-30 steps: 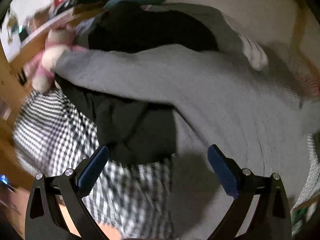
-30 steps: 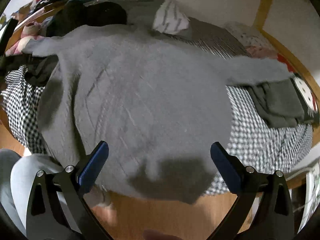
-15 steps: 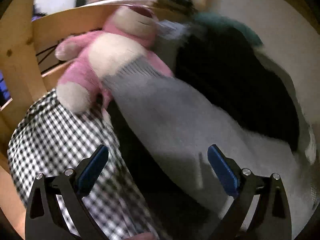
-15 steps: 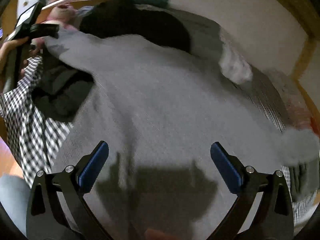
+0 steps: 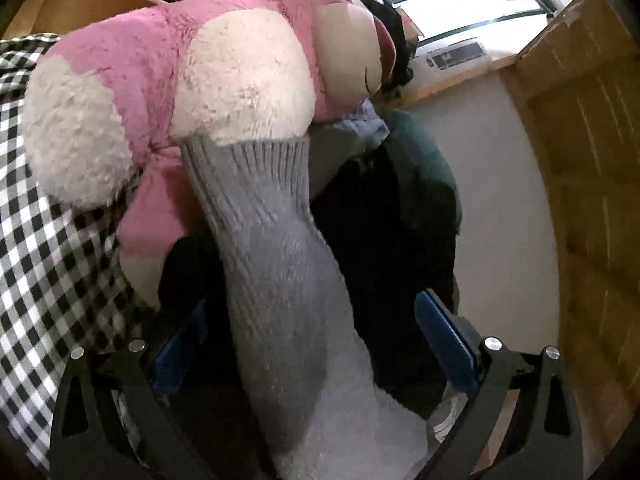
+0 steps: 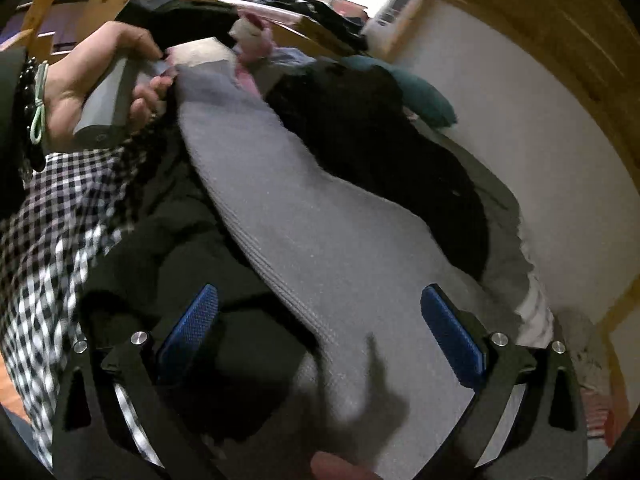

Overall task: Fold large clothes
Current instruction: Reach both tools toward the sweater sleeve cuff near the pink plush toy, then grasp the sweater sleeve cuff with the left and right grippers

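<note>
A grey knitted sweater (image 6: 320, 264) lies spread on a bed covered with a black-and-white checked sheet (image 5: 44, 248). One long sleeve (image 5: 276, 248) stretches out over a heap of dark clothes (image 6: 384, 148), and its ribbed cuff (image 5: 248, 156) touches a big pink and white plush bear (image 5: 172, 80) at the bed's wooden end.

A second ago the left tongs (image 5: 316, 340) looked down on the sweater's body from farther off; now they have swung in low along that sleeve, and it runs up between the two blue pads. The jaws stand wide apart on either side of it and are not pinching it. From the right-hand camera, the person's left hand (image 6: 100, 80) shows wrapped around the tool's grey handle near the cuff.

The right tongs (image 6: 320, 332) have also moved in and now hang wide open over the sweater's body near the armpit, holding nothing.

This looks like the start of the first fold. The sleeve likely needs gripping next, then carrying across the body, clear of the bear.
</note>
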`<act>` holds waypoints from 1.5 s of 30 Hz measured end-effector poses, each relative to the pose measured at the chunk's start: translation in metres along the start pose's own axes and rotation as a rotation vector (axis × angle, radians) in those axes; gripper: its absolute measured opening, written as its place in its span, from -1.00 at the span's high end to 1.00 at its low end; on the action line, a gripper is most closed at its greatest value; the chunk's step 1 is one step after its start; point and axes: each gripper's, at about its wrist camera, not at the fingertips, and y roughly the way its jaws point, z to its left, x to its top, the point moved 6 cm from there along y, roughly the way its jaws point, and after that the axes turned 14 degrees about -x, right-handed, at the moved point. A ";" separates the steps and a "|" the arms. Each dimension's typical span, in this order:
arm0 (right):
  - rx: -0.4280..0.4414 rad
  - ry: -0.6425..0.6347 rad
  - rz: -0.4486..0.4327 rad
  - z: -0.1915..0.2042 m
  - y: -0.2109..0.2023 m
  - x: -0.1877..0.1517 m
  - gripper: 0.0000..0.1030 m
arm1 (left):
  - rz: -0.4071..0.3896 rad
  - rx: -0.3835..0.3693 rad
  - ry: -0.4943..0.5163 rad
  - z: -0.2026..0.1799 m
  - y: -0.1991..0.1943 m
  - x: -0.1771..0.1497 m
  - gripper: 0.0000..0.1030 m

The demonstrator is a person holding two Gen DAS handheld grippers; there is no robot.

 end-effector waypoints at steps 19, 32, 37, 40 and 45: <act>-0.055 -0.115 -0.111 0.052 0.021 0.031 -0.95 | 0.004 -0.060 -0.007 -0.014 0.018 0.014 0.61; -0.032 -0.140 -0.057 0.066 0.060 0.043 0.02 | 0.038 -0.144 0.104 -0.066 0.003 0.004 0.80; -0.121 -0.069 -0.069 0.050 0.056 0.043 0.84 | 0.030 -0.073 0.091 -0.064 -0.006 0.004 0.22; -0.140 -0.054 -0.082 0.043 0.055 0.045 0.84 | 0.034 -0.057 0.134 -0.070 -0.005 0.001 0.21; -0.159 -0.047 -0.119 0.044 0.041 0.041 0.85 | 0.030 -0.057 0.196 -0.088 -0.004 -0.001 0.35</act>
